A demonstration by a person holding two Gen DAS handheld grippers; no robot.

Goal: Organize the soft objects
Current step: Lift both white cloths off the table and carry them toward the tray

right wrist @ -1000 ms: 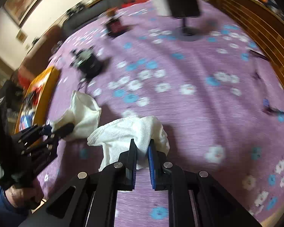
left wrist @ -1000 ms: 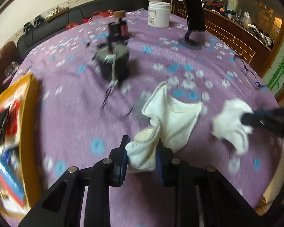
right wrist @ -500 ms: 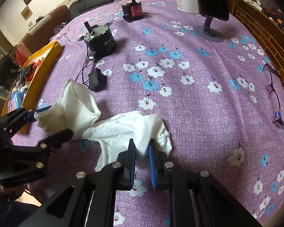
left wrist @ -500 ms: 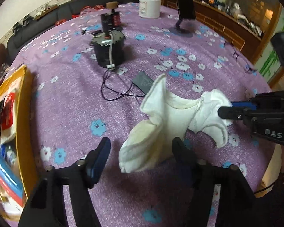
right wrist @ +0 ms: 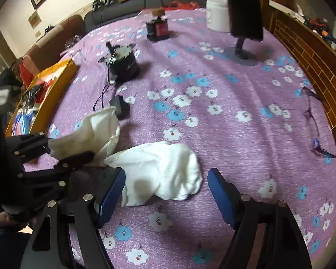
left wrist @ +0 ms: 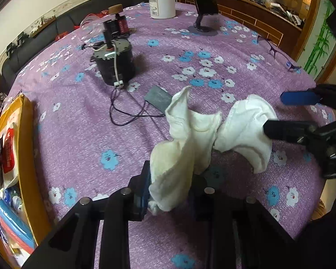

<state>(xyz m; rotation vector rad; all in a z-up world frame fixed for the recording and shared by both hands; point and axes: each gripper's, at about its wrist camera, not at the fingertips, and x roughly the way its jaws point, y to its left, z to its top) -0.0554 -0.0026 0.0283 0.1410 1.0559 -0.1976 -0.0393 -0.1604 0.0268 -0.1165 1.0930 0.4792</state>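
Note:
A cream cloth (left wrist: pixel 186 143) stands bunched up on the purple flowered tablecloth (left wrist: pixel 82 130), and my left gripper (left wrist: pixel 171 190) is shut on its near end. Touching it on the right lies a white cloth (left wrist: pixel 244 130). In the right wrist view the white cloth (right wrist: pixel 163 170) rests flat on the table between the blue pads (right wrist: pixel 220 190) of my right gripper (right wrist: pixel 165 181). Those jaws are opening, and neither pad presses the cloth. The same view has the left gripper (right wrist: pixel 56 154) at the left edge, holding the cream cloth (right wrist: pixel 94 132).
A black cylinder device (left wrist: pixel 114 65) with a wire and a grey adapter (left wrist: pixel 159 97) sit behind the cloths. Farther back are a white jar (left wrist: pixel 162 3), a dark stand (left wrist: pixel 203 29) and a small red-black item (left wrist: pixel 118 25). A yellow box (left wrist: pixel 26 148) fills the left edge. Glasses (right wrist: pixel 311 112) lie far right.
The two cloths were brought together until they touch. My left gripper opened and shut again on the cream cloth. My right gripper let go of the white cloth and its jaws spread wide.

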